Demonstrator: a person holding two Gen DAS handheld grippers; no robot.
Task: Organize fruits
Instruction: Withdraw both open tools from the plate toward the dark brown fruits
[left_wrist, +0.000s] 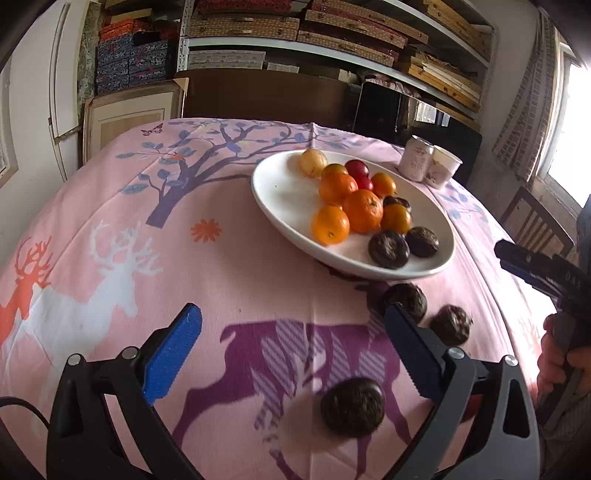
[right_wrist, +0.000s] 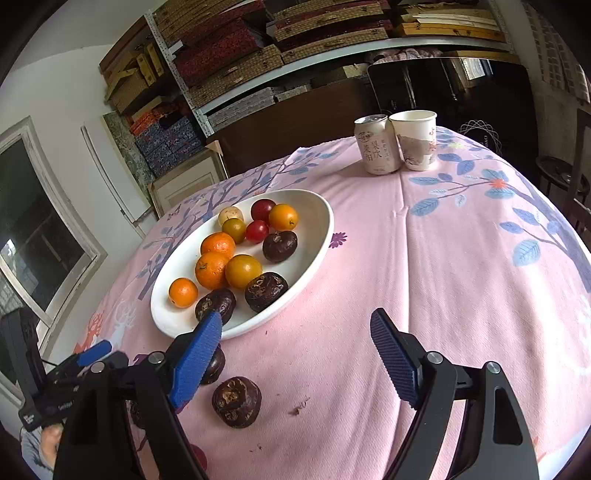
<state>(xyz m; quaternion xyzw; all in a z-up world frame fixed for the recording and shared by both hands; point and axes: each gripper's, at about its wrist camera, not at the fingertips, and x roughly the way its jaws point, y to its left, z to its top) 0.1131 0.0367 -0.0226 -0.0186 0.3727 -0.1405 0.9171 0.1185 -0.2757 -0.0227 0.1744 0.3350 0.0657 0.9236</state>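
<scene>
A white oval plate (left_wrist: 280, 192) (right_wrist: 317, 218) on the pink tablecloth holds several oranges (left_wrist: 362, 210) (right_wrist: 212, 269), small red fruits (left_wrist: 357, 168) (right_wrist: 263, 209) and dark wrinkled fruits (left_wrist: 388, 249) (right_wrist: 266, 286). Three dark fruits lie loose on the cloth: one (left_wrist: 352, 406) between my open left gripper's (left_wrist: 295, 325) fingers, two (left_wrist: 406, 301) (left_wrist: 450, 325) near its right finger. My right gripper (right_wrist: 297, 332) is open and empty, with a dark fruit (right_wrist: 236, 402) low between its fingers and another (right_wrist: 214, 365) behind its left finger.
A drink can (left_wrist: 415, 157) (right_wrist: 376, 146) and a paper cup (left_wrist: 443, 166) (right_wrist: 415, 140) stand at the table's far edge. Shelves of boxes line the back wall. A chair (left_wrist: 535, 225) stands at the right. The other gripper shows at each view's side.
</scene>
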